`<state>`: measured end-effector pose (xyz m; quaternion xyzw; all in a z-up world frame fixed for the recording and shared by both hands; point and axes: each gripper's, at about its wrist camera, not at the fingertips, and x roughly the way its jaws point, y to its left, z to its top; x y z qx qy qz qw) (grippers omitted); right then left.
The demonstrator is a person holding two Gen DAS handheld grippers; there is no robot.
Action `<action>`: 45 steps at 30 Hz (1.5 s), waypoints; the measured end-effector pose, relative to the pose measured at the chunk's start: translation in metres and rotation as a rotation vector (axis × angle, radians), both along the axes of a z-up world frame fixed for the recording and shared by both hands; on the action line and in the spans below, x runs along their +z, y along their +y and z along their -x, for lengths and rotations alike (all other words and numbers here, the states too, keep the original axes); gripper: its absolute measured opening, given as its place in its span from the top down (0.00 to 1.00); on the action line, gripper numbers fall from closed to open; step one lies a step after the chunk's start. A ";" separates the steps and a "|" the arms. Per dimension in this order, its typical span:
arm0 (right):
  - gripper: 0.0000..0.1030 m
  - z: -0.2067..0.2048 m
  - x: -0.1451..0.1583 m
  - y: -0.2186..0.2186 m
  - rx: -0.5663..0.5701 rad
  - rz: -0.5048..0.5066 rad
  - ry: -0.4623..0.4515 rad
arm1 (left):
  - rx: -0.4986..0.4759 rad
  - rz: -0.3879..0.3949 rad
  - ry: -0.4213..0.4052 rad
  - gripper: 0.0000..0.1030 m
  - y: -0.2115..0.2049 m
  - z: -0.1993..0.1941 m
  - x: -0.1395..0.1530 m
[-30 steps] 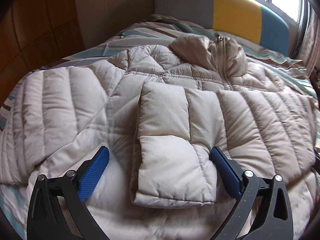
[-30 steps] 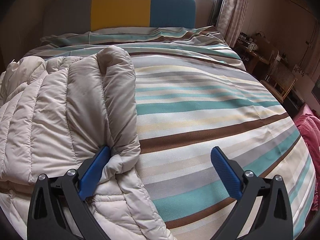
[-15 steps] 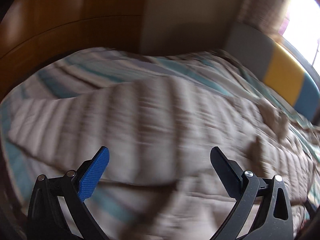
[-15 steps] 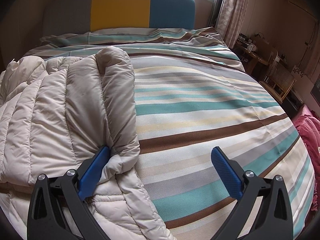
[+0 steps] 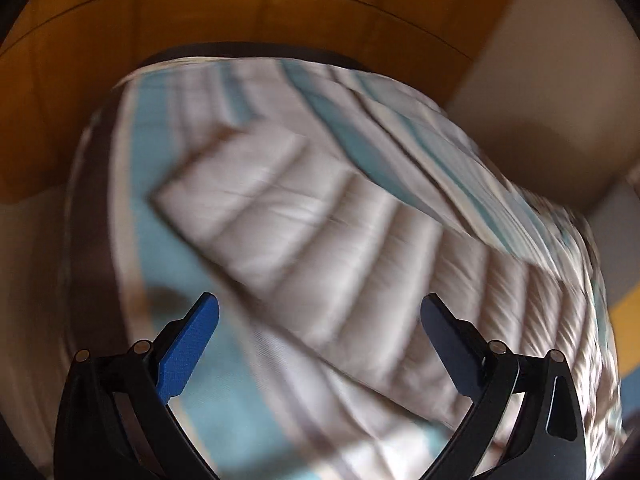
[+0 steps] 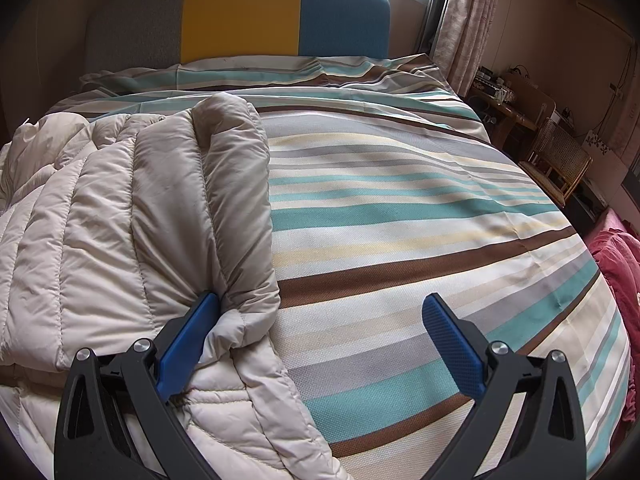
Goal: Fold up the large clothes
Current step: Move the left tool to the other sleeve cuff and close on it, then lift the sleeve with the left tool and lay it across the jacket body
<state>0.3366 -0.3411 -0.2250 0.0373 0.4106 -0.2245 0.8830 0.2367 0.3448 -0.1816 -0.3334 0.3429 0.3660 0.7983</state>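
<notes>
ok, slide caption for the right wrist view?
Open right gripper beside folded edge of beige puffer jacket on striped bedspread.

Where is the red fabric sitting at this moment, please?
In the right wrist view the red fabric shows at the far right edge, just past the striped bedspread and below the wicker chair.

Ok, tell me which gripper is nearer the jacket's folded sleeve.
Right. The right gripper is open with one finger pressed against the folded sleeve. The left gripper is open too, above the jacket's other sleeve, touching nothing.
</notes>
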 end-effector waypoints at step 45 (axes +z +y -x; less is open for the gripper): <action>0.02 0.001 0.003 0.004 -0.001 0.007 -0.001 | -0.432 -0.532 -0.232 0.87 -0.208 -0.057 0.080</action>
